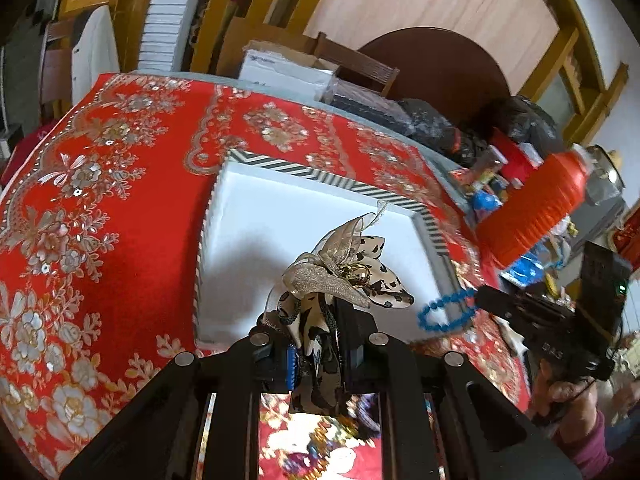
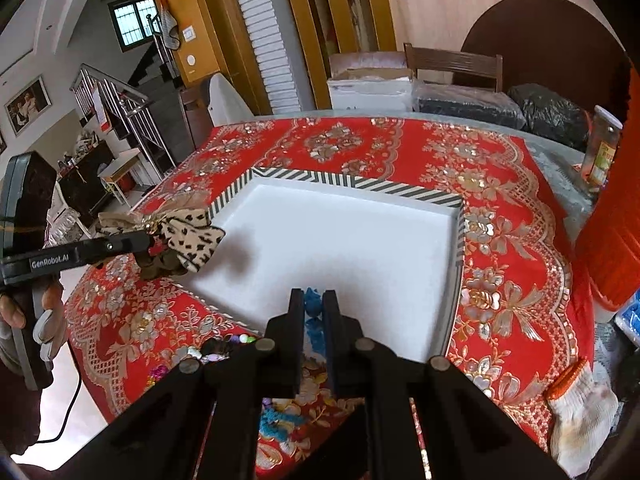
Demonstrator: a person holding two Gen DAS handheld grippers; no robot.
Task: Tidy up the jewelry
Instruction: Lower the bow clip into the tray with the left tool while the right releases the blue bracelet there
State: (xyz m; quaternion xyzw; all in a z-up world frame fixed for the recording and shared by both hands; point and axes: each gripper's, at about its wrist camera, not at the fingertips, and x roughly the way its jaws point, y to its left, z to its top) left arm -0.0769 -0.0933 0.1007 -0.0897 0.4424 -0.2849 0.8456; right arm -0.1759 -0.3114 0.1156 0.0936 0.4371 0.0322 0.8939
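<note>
Jewelry pieces are in both my grippers, over the white tray (image 2: pixel 352 240) with the striped rim that lies mid-table on the red flowered cloth (image 2: pixel 500 184). Left gripper (image 1: pixel 316 320) is clamped on a leopard-print bow (image 1: pixel 352 272) with gauzy gold ribbon and a small gold bell, hanging above the tray's left edge. Right gripper (image 2: pixel 313 300) is pinched tight on a blue bead bracelet (image 1: pixel 444 312), its loop dangling over the tray's near edge. I'd judge the carry nearly done: I should bring each piece lower over bare tray floor, keep them well apart, then part the jaws gently so nothing bounces out.
</note>
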